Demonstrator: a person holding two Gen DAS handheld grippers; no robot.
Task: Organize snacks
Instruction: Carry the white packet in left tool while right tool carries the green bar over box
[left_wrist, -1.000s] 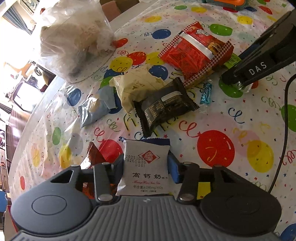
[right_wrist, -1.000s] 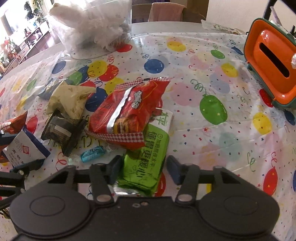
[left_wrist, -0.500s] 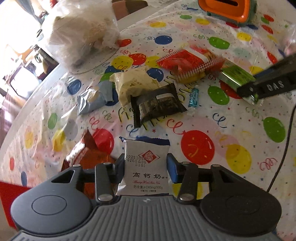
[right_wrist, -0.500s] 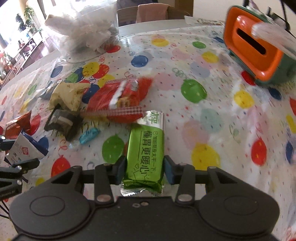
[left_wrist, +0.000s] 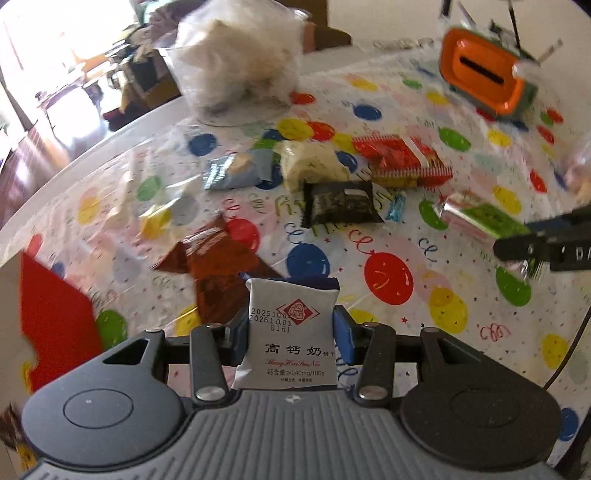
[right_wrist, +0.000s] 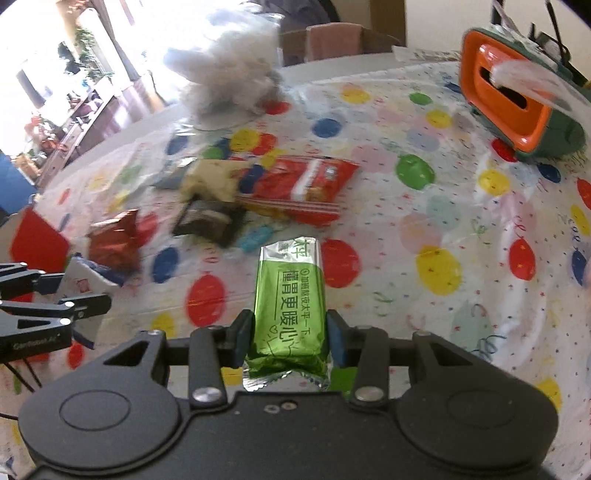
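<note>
My left gripper (left_wrist: 291, 332) is shut on a white biscuit packet (left_wrist: 290, 332) with Chinese print, held above the table. My right gripper (right_wrist: 290, 332) is shut on a green foil snack bar (right_wrist: 290, 306), also lifted; that bar shows at the right of the left wrist view (left_wrist: 480, 219). On the balloon tablecloth lie a red snack bag (right_wrist: 303, 184), a black packet (left_wrist: 341, 203), a cream packet (left_wrist: 310, 166), a blue-grey packet (left_wrist: 236, 171), a brown-red packet (left_wrist: 218, 266) and a small blue candy (left_wrist: 397, 206).
An orange and green tissue box (right_wrist: 513, 107) stands at the far right. A clear bag of white stuff (left_wrist: 240, 62) stands at the back. A red box (left_wrist: 55, 310) sits at the table's left edge. The left gripper shows at the left of the right wrist view (right_wrist: 55, 306).
Both grippers have lifted and pulled back from the snack pile, each carrying its packet. The green bar came out from under the red bag. The red box has come into view.
</note>
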